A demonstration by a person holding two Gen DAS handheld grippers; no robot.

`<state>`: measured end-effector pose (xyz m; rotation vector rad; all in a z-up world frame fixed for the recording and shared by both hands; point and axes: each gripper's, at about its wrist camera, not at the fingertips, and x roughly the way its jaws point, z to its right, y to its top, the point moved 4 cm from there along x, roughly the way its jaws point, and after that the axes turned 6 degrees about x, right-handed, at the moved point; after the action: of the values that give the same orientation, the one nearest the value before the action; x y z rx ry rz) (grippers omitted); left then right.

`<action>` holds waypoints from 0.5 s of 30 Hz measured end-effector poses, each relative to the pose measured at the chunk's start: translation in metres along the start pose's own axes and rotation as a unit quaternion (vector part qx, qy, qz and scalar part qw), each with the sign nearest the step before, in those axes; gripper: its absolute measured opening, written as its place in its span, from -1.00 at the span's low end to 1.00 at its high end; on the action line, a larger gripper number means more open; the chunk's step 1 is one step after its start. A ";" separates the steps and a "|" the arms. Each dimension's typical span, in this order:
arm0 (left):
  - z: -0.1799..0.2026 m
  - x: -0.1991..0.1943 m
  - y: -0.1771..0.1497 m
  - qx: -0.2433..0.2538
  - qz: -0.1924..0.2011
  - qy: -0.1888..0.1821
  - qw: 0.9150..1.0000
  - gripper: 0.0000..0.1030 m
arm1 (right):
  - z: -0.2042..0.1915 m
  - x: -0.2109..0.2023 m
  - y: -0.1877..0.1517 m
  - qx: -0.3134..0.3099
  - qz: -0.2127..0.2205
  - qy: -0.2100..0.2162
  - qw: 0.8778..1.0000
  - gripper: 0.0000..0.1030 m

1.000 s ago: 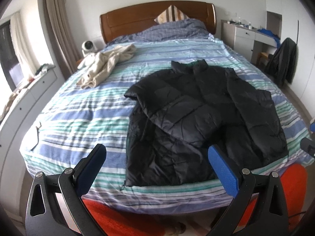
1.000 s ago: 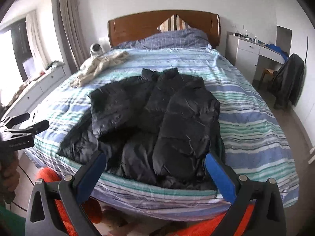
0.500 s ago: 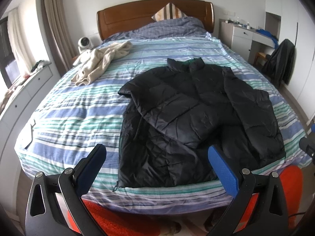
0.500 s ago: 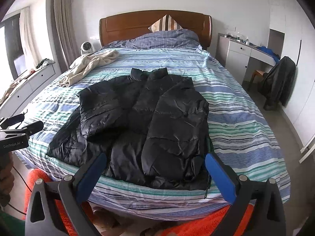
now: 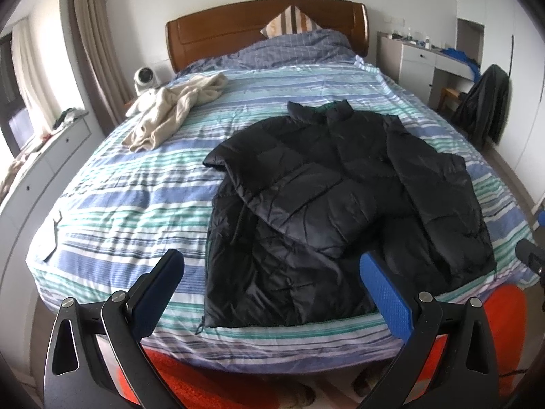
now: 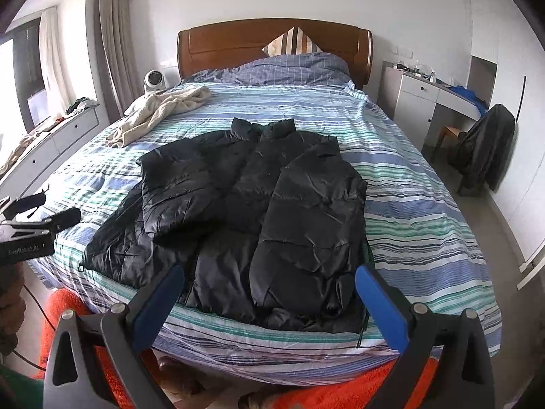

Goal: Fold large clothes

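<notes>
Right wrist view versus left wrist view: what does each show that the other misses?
Only the right wrist view shows the left gripper from outside, open and off the bed's left edge, plus the person's sleeve below it. Only the left wrist view shows the white tag lying on the bedspread near the left corner. Both show the black puffer jacket with both sleeves folded across its front, the cream garment near the headboard, the striped bedspread, the dark coat on the chair, and their own jaws wide open, holding nothing.

Striped bed carries black jacket, beige garment, pillow.
</notes>
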<state>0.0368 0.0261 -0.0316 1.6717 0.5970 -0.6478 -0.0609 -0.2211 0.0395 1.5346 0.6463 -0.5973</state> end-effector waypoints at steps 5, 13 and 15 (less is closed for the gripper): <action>-0.002 -0.004 -0.003 -0.007 0.005 -0.006 1.000 0.99 | 0.000 -0.008 0.001 -0.019 0.021 -0.010 1.000 0.99; -0.010 -0.012 -0.014 -0.022 0.005 0.004 1.000 0.99 | 0.025 -0.029 0.008 -0.022 0.055 -0.038 0.998 0.99; -0.010 -0.008 -0.018 -0.028 -0.006 -0.002 1.000 0.99 | 0.026 -0.024 0.003 -0.027 0.041 -0.034 0.998 0.99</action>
<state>0.0201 0.0392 -0.0372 1.6150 0.6171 -0.6371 -0.0755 -0.2482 0.0570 1.4765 0.5411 -0.5643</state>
